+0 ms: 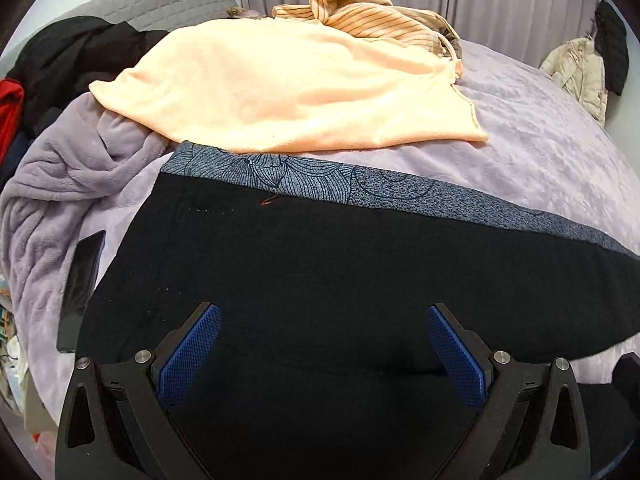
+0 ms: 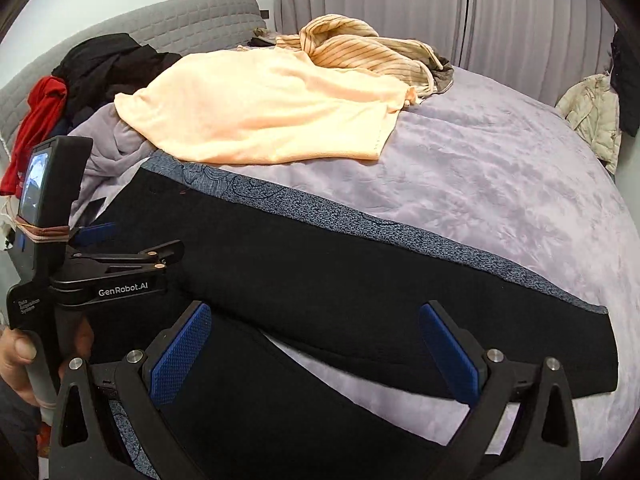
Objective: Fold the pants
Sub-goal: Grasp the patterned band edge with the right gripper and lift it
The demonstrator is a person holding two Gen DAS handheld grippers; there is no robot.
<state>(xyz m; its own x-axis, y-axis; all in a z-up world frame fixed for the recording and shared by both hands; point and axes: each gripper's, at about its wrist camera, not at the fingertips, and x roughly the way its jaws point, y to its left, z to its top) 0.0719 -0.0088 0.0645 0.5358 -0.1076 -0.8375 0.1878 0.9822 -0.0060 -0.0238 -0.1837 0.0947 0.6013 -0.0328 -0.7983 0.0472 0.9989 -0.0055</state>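
Note:
Dark navy pants (image 1: 320,264) lie spread on a lilac bed cover (image 1: 540,152), with a blue patterned strip (image 1: 304,178) along their far edge. In the right wrist view the pants (image 2: 360,280) show two legs splitting toward the right. My left gripper (image 1: 325,312) is open just above the pants' near part, holding nothing. My right gripper (image 2: 316,312) is open above the pants where the legs part, holding nothing. The left gripper's body (image 2: 116,268) shows at the left of the right wrist view.
A peach towel (image 1: 288,92) and a striped garment (image 1: 368,12) lie behind the pants. Black and red clothes (image 1: 60,64) pile at the grey headboard. A crumpled lilac blanket (image 1: 68,176) and a dark phone (image 1: 82,288) lie to the left. A beige jacket (image 1: 580,72) hangs at the right.

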